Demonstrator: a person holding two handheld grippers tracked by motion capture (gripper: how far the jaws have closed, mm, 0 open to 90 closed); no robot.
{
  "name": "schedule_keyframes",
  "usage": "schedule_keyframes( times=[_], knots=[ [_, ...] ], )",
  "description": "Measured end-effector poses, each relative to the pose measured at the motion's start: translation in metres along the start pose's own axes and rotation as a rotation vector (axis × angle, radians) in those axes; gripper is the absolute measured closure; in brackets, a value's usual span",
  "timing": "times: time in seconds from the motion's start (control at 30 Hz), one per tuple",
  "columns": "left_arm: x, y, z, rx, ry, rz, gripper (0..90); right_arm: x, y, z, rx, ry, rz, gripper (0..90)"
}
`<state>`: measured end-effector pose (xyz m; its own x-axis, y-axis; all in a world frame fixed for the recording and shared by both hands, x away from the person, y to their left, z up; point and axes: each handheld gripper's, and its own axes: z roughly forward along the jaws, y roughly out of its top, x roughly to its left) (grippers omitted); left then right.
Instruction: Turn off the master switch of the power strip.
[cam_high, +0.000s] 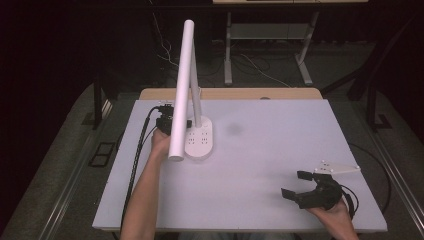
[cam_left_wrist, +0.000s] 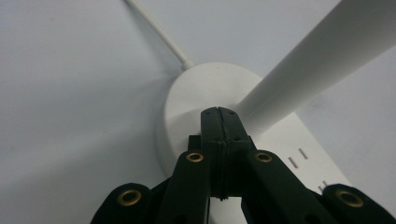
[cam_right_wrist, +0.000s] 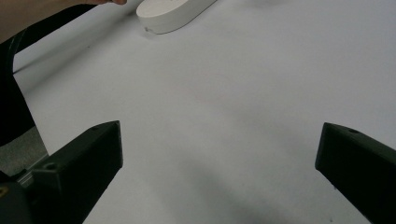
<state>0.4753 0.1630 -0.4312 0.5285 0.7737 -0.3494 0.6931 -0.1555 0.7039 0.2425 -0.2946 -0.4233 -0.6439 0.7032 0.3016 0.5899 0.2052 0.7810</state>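
The counter (cam_high: 280, 150) is evenly and brightly lit from above, while the surroundings at the frame edges of the high view fall into near darkness. A faint round shadow lies near the centre of the counter. In the left gripper view the lamp base (cam_left_wrist: 201, 93) is soft and overexposed. In the right gripper view, diffuse shadows spread at the lower centre.
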Motion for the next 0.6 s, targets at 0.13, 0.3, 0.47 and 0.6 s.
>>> schedule_keyframes(
  times=[0.13,0.3,0.47,0.6],
  knots=[
    [0.0018,0.0004,0.0007,-0.001,-0.01,-0.022,90.0,0.0012,-0.0002,-0.001,0.003,0.001,0.004,0.0],
    [0.0021,0.0003,0.0012,-0.001,-0.013,-0.05,90.0,0.0007,-0.0005,-0.002,-0.007,0.002,0.0,0.0],
    [0.0042,-0.0013,0.0025,-0.011,-0.025,-0.085,90.0,0.002,-0.0004,-0.0023,-0.003,0.006,-0.002,0.0],
    [0.0053,-0.0023,0.0016,-0.017,-0.031,-0.095,90.0,0.002,-0.0007,-0.0026,-0.005,0.006,0.0,0.0]
  ],
)
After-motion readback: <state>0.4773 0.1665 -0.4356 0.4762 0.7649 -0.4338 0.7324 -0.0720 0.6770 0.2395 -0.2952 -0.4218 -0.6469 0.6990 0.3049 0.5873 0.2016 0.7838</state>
